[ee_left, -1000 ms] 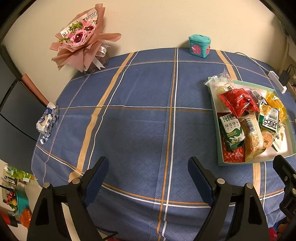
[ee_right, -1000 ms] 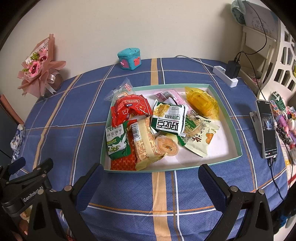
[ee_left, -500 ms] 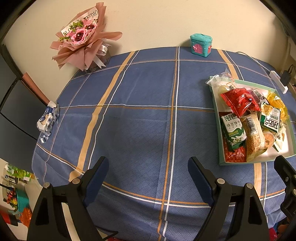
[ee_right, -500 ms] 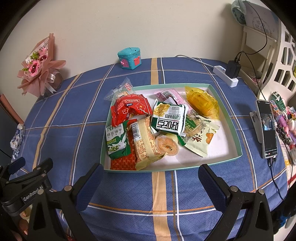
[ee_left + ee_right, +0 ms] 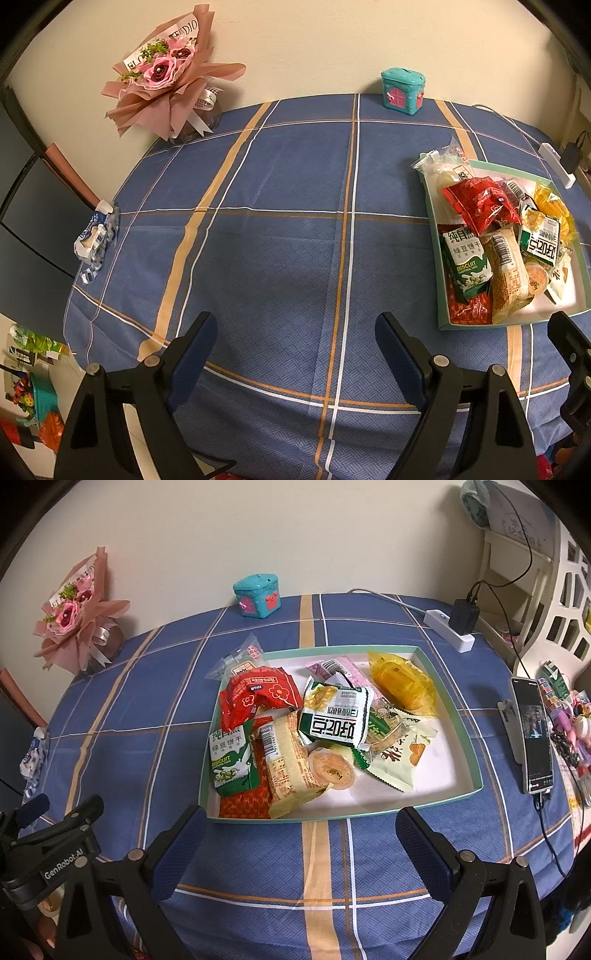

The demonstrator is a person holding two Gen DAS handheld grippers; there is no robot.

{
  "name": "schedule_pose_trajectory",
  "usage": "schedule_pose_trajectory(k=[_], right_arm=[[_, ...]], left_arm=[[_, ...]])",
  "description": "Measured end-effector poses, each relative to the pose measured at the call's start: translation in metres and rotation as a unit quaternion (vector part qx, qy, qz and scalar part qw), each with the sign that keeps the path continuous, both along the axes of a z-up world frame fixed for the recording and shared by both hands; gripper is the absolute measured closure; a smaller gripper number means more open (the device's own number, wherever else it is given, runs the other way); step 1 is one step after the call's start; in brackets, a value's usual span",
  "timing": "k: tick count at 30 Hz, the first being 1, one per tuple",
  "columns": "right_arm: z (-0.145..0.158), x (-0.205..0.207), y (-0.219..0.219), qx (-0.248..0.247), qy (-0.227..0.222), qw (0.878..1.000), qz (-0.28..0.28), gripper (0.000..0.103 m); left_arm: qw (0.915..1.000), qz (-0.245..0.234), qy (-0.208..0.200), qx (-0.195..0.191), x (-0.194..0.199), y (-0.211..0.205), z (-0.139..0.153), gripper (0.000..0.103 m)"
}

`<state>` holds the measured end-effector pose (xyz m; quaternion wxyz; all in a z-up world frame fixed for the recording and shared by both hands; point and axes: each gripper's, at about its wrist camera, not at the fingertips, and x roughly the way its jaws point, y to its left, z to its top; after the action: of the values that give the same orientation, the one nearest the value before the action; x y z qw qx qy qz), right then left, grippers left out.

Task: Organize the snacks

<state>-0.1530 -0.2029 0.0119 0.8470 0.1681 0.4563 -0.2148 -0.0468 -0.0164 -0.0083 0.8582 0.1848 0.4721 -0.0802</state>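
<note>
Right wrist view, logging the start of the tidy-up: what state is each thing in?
Right tool: open, empty, short of the tray.
Left tool: open, empty, over bare cloth.
Tray: lidless, snacks heaped inside.
Clear packet: hanging over the tray's far-left corner.
Phone: screen lit, cable plugged in.

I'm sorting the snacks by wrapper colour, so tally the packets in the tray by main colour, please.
Counted from the right wrist view, in the tray; hidden ones may be missed.
Red: 2 (flower packet, patterned packet)
Green: 3
Yellow or orange: 3
Pink: 1
Cream: 1
Clear: 1, hanging over the tray's far left corner
Total: 11
</note>
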Motion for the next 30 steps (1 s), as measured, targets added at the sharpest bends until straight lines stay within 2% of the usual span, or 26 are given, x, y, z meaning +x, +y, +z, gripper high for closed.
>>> schedule_pose_trajectory(k=[30], right_arm=[[-0.0014, 0.0, -0.001, 0.001, 0.004, 1.0, 0.0, 0.0]], left_arm=[[1.0, -0.001, -0.003, -0.006, -0.0019, 0.0016, 0.0033, 0.015]])
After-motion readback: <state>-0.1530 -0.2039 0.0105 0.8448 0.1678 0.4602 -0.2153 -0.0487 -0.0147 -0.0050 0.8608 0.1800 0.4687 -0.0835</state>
